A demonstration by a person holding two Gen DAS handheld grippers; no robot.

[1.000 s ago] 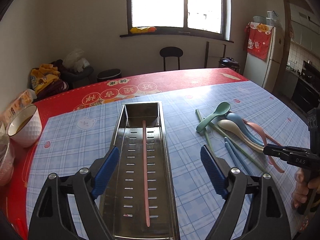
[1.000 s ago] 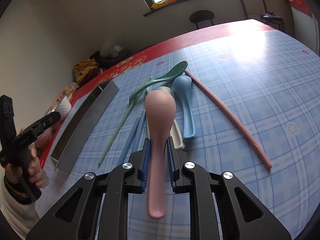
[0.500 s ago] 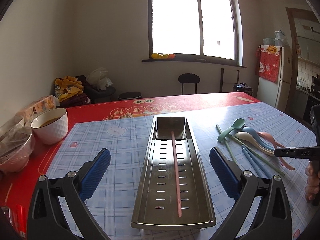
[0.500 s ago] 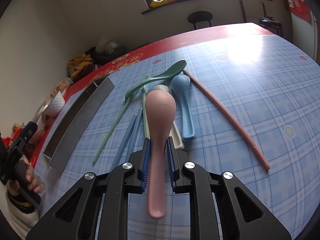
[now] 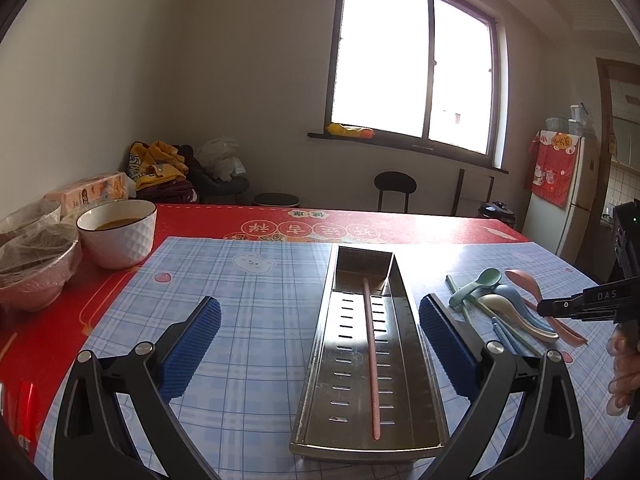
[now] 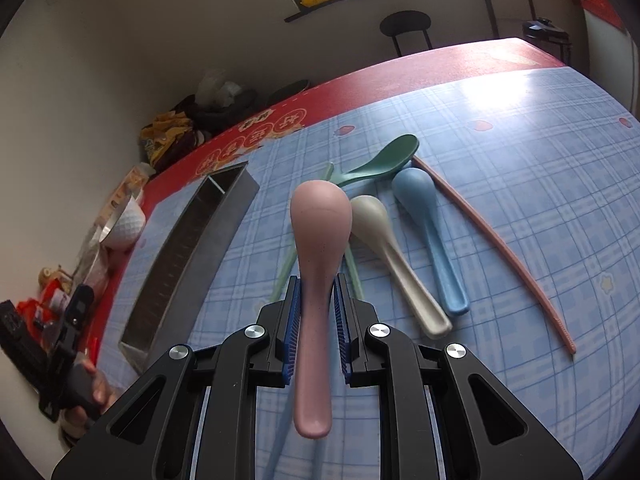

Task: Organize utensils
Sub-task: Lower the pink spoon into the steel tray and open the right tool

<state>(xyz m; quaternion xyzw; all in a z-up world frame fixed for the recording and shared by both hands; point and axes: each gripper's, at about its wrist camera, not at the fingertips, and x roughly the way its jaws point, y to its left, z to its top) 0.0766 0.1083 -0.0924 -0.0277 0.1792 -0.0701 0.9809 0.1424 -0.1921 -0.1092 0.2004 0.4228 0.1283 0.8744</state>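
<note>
The table (image 5: 280, 224), red with a blue check mat over it, carried the whole job. Over the last second my left tongs (image 5: 320, 344) had pulled back and tipped up: the tray (image 5: 404, 308) had sat between the pads and now lay under the right pad, and more wall and window showed. The pads stayed spread wide, holding nothing. I read that as the left side clearing the way for a drop.

My right tongs (image 6: 317, 312) stayed pinched on the pink spoon (image 6: 320, 216), handle toward the camera, bowl forward. The spoon had come up off the pile: the mat and the other pieces lay lower beneath it, and the tray had slid nearer the view's centre (so the carry toward it had begun, I judged).

Containers, large to small:
- Tray: steel, slotted floor, one pink chopstick (image 5: 370, 344) lying lengthwise in it, nothing else seen.
- White bowl (image 5: 118, 232) at far left: brownish liquid inside.

Still loose on the mat: green spoon (image 6: 380, 162), beige spoon (image 6: 384, 248), blue spoon (image 6: 424, 216), second pink chopstick (image 6: 500, 248), green and blue chopsticks partly hidden under my tongs.
</note>
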